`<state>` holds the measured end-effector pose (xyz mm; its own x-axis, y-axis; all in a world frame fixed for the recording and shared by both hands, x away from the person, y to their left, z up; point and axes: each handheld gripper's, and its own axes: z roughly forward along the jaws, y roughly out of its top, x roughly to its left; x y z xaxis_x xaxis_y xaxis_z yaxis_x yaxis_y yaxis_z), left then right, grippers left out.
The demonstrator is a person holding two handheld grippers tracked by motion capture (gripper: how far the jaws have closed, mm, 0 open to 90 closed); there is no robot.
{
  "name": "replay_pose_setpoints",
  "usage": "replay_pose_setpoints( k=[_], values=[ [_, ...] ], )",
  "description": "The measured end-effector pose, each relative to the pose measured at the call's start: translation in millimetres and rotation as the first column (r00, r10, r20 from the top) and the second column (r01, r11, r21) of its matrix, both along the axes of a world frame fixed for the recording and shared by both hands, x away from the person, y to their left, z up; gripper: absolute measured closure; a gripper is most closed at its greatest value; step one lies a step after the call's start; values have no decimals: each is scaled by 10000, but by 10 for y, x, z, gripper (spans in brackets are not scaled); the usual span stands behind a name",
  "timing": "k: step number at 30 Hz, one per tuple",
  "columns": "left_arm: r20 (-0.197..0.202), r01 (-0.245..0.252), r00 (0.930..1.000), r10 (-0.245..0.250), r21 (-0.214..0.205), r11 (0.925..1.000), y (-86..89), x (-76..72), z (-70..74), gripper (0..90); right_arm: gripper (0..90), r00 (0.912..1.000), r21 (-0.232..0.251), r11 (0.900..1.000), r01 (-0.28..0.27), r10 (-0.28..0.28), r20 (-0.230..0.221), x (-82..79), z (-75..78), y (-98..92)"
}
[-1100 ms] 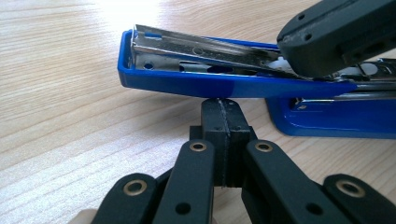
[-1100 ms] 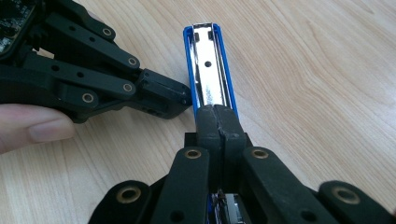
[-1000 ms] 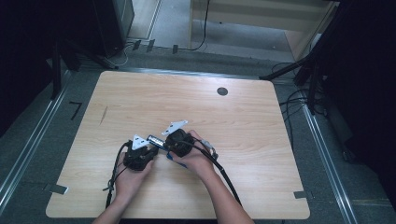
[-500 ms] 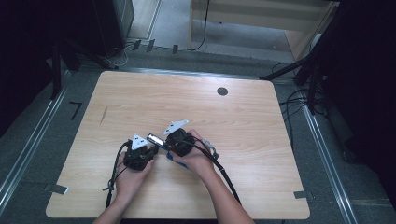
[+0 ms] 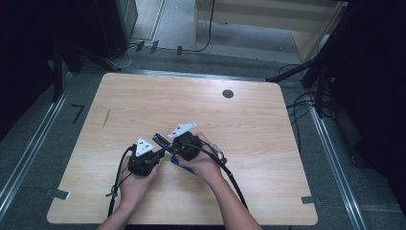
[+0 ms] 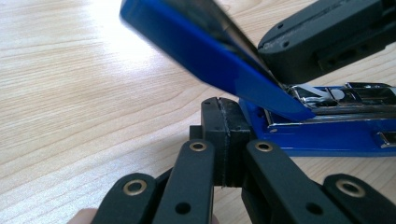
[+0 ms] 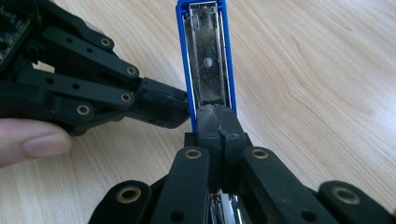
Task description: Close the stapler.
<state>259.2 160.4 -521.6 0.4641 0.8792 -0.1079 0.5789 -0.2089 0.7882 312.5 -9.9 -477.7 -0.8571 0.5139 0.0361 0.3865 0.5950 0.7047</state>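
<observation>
A blue stapler [image 6: 299,116], swung open, is met just ahead of the left gripper [image 6: 223,122], whose jaws are pressed together beside its base. The right gripper [image 7: 215,122] is likewise closed, with jaws set against the stapler's open top arm.

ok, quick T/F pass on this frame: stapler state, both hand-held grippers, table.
1. The blue stapler is hinged open, metal channel exposed. True.
2. The left hand-held gripper has its jaws spread wide. False: they are closed together, tips against the stapler's side.
3. The right hand-held gripper has its jaws pressed together at the stapler. True.
4. The stapler sits at the table's far edge. False: it is between the hands, near the person.
5. A dark round spot sits at the far side of the table. True.
</observation>
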Motion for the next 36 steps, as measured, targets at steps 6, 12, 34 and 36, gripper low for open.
replay_pose_setpoints(
  k=[6, 12, 34, 36],
  values=[
    [133, 141, 9998, -141, 16, 9999, -43, -36, 14, 900, 900, 9999, 136, 9998, 126, -127, 55, -14, 37, -47],
    [102, 354, 9993, -355, 72, 9993, -109, -81, -13, 900, 900, 9998, 327, 9993, 194, -197, 95, -38, 52, -110],
    [241, 1755, 9841, -1758, 139, 9844, -456, -226, -103, 900, 900, 9989, 705, 9967, 397, -415, 238, -157, 83, -376],
    [260, 1772, 9838, -1772, 30, 9842, -471, -223, -104, 900, 900, 9988, 716, 9966, 418, -436, 236, -169, 83, -400]
  ],
)
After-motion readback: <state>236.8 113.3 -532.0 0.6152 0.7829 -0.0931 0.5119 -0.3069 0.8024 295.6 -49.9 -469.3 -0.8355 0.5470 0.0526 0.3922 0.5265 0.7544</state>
